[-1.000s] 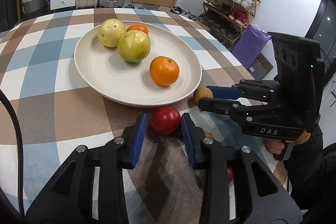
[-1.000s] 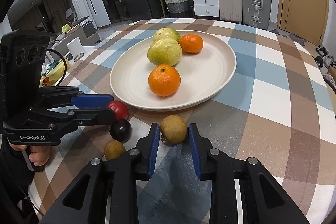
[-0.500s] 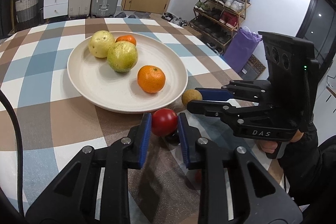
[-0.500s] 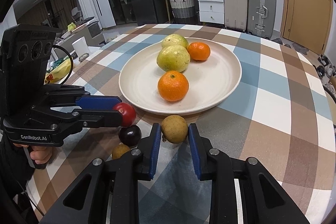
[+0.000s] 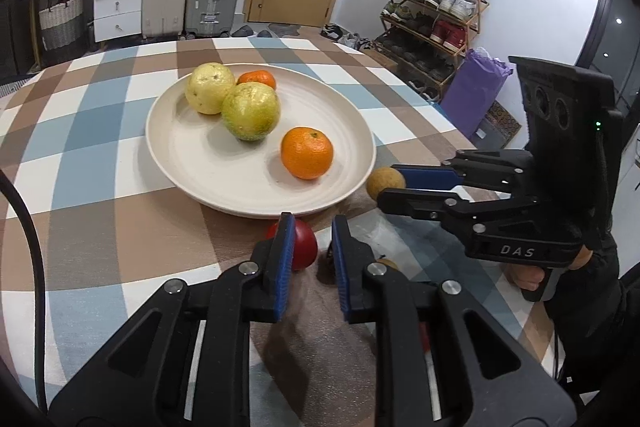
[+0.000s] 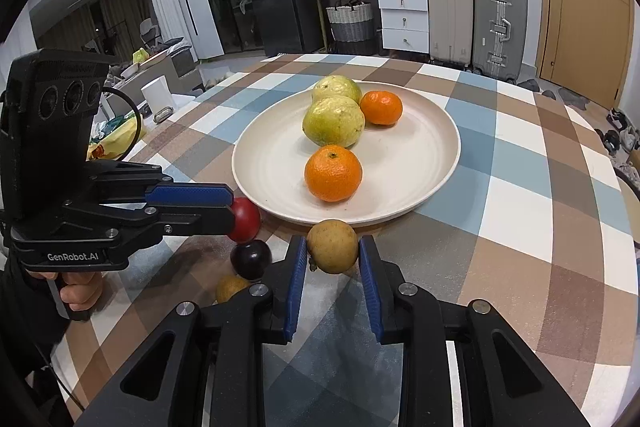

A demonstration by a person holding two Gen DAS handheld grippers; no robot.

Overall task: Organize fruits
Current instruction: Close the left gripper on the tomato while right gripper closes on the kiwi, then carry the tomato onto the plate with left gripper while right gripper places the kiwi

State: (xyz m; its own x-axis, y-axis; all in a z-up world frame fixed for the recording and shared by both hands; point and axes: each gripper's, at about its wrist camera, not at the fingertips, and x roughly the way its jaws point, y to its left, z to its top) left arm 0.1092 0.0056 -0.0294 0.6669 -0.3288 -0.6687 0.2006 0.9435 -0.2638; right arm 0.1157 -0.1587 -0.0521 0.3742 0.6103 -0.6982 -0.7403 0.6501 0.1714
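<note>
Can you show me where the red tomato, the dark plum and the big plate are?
red tomato (image 6: pixel 247 219), right wrist view, its round side.
dark plum (image 6: pixel 251 259), right wrist view, its middle.
big plate (image 6: pixel 438 151), right wrist view, bare rim.

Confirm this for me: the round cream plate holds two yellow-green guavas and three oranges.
Not right. The round cream plate holds two oranges, not three: one at the front and one at the back, beside the two yellow-green guavas. The right wrist view shows this.
</note>
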